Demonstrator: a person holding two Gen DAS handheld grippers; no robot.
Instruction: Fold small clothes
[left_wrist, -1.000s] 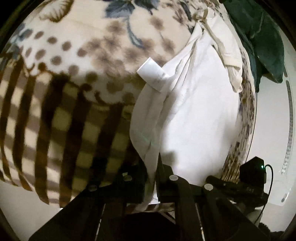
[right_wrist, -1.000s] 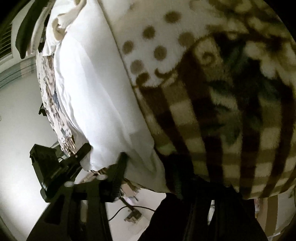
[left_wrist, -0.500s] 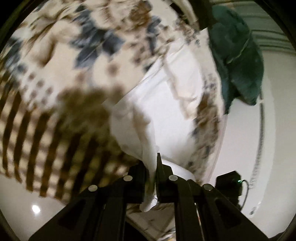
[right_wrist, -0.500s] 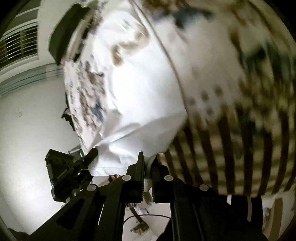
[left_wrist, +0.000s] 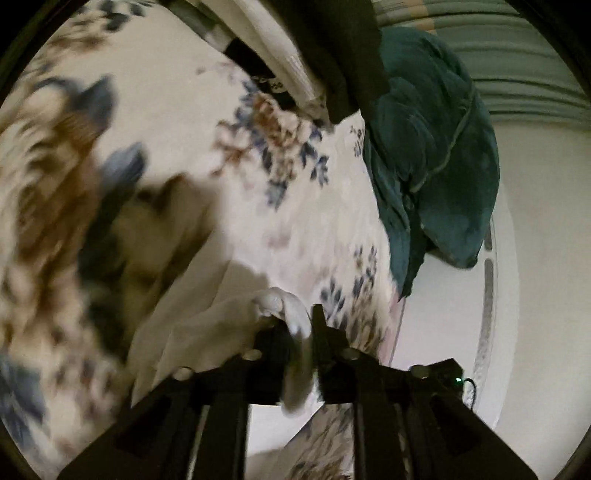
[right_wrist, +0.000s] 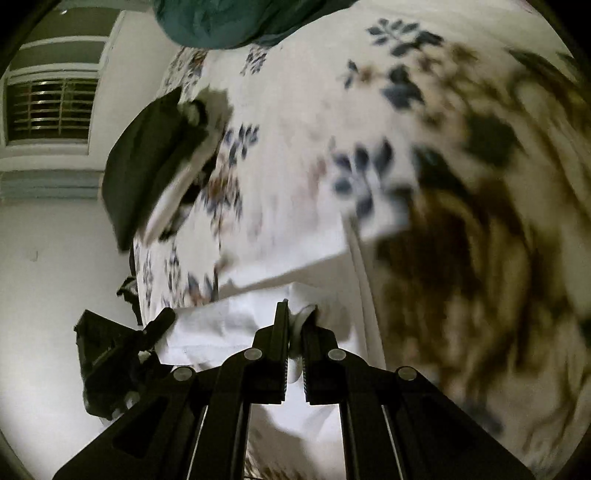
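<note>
A small white garment (left_wrist: 207, 325) hangs from both grippers over the floral bed cover (left_wrist: 258, 206). My left gripper (left_wrist: 301, 328) is shut on a bunched edge of it; the cloth spills left and down past the fingers. In the right wrist view my right gripper (right_wrist: 295, 325) is shut on another edge of the white garment (right_wrist: 221, 325), which stretches left toward the other gripper (right_wrist: 122, 354). Both views are motion-blurred.
A dark teal blanket (left_wrist: 432, 147) lies bunched at the bed's far side, also in the right wrist view (right_wrist: 229, 22). A stack of dark and white clothes (left_wrist: 325, 62) lies on the cover, also in the right wrist view (right_wrist: 147, 162). White floor surrounds the bed; a window (right_wrist: 51, 110) is at left.
Both grippers have lifted and swung forward across the bed with the white garment's edge. The plaid part of the cover has left the view; the floral part and teal blanket now fill it.
</note>
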